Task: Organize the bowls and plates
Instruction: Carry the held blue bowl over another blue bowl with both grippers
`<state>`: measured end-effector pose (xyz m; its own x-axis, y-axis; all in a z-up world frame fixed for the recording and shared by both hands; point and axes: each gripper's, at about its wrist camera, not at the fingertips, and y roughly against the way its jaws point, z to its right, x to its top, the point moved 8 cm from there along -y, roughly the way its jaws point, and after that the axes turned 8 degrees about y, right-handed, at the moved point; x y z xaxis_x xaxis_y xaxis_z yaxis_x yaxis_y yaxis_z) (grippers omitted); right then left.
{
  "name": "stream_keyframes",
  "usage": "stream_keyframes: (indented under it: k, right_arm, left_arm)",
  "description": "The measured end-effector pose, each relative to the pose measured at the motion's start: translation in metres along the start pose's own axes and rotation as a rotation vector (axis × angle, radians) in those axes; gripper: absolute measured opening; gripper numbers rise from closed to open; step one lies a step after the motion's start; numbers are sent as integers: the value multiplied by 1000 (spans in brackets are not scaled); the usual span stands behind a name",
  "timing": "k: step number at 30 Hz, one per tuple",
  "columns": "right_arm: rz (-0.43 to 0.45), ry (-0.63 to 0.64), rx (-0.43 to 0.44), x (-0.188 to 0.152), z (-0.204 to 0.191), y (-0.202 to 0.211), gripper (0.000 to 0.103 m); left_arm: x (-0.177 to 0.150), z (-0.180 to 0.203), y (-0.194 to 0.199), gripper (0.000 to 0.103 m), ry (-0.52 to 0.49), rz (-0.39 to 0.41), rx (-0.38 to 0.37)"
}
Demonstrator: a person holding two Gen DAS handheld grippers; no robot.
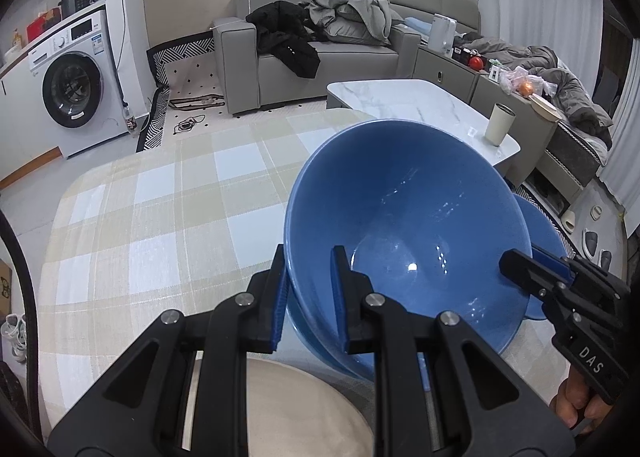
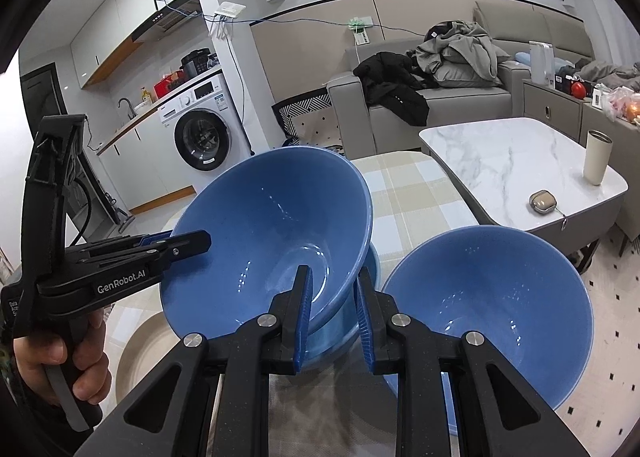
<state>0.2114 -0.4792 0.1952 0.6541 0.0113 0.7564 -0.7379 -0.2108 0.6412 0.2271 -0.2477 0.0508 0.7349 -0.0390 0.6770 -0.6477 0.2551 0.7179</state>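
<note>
A large blue bowl [image 1: 408, 217] [image 2: 272, 233] hangs tilted between both grippers. My left gripper [image 1: 310, 257] [image 2: 204, 241] is shut on its near-left rim. Across the bowl, my right gripper [image 2: 334, 273] [image 1: 508, 263] is shut on the opposite rim. Directly under it, mostly hidden, sits another blue bowl [image 1: 316, 341] [image 2: 340, 337]. A third blue bowl [image 2: 488, 317] [image 1: 540, 225] stands to the right on the table. A beige plate [image 1: 304, 409] [image 2: 140, 345] lies near the left gripper. A hand holds each gripper's handle.
The table carries a beige and white checked cloth [image 1: 160, 197]. Beyond it stands a marble coffee table [image 2: 500, 161] with a cream cup [image 2: 598, 157] and a small case [image 2: 540, 201]. Farther back are a grey sofa with clothes and a washing machine.
</note>
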Motion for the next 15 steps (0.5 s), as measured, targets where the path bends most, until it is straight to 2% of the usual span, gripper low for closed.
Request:
stream_keyframes:
  k: [15]
  right_arm:
    - [-28, 83, -70, -10, -12, -14, 23]
  left_arm:
    - [-10, -15, -32, 16, -19, -18, 68]
